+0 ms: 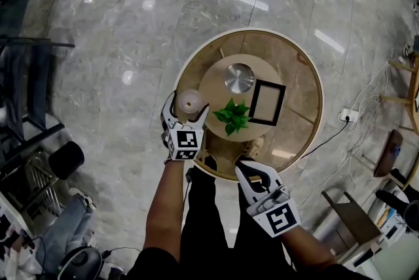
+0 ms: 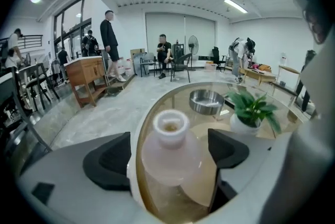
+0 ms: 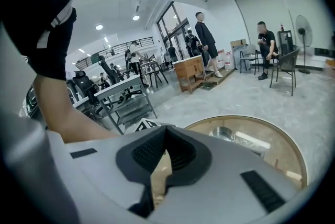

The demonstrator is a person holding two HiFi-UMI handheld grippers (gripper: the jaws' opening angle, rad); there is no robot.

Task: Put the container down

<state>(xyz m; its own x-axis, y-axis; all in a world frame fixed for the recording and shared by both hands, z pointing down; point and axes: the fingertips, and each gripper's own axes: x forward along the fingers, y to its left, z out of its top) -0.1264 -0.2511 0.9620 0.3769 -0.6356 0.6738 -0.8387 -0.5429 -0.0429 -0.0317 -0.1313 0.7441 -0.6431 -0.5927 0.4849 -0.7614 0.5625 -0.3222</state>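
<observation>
Pale pink container (image 2: 170,148) stands upright on the glass table (image 1: 308,69), at its left edge: down, as the task wants. Left gripper (image 1: 188,114) has its jaws spread wide either side of it, pads clear of its walls. I judge this fits a container just freed or one about to be gripped. Right gripper (image 3: 163,157) is off the near edge, jaws pressed together and empty.

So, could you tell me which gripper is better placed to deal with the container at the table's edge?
Left. The left gripper has its jaws open either side of the container at the rim of the table, pads clear of it. The right gripper is shut, empty, apart at the near edge.
</observation>
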